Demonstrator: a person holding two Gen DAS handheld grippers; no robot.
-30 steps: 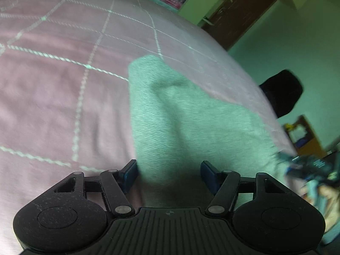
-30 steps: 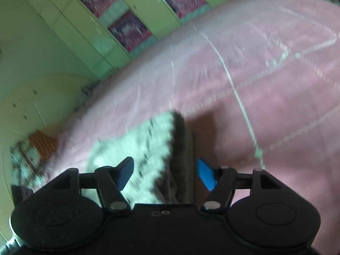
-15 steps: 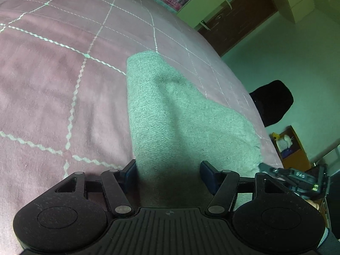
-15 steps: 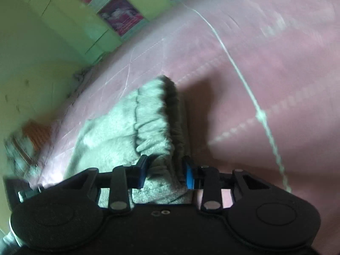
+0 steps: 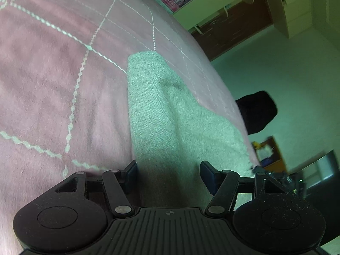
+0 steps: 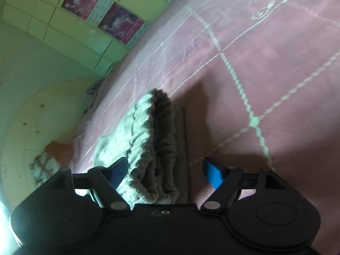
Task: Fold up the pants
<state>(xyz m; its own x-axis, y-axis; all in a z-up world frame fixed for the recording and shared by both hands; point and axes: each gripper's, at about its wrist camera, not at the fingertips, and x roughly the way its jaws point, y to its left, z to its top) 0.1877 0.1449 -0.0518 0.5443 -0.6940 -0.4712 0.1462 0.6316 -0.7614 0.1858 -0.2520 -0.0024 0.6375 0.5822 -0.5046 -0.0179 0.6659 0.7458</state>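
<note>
The grey-green pants [image 5: 170,123] lie folded lengthwise on a pink bedspread [image 5: 53,89]. My left gripper [image 5: 167,176] is open, its blue pads on either side of the cloth, holding nothing. In the right wrist view the gathered elastic waistband [image 6: 155,140] lies bunched in a ridge on the bed. My right gripper [image 6: 165,172] is open just above the waistband, the left pad over the cloth, the right pad over bare bedspread.
The bedspread [image 6: 265,68] has a white stitched grid. The bed's right edge drops to a green floor with a black chair [image 5: 257,112] and a small shelf [image 5: 267,150]. A wall with posters [image 6: 110,14] runs behind the bed.
My right gripper was shut on the waistband half a second ago and has since opened and let it go. My left gripper stayed open and shifted slightly over the cloth.
</note>
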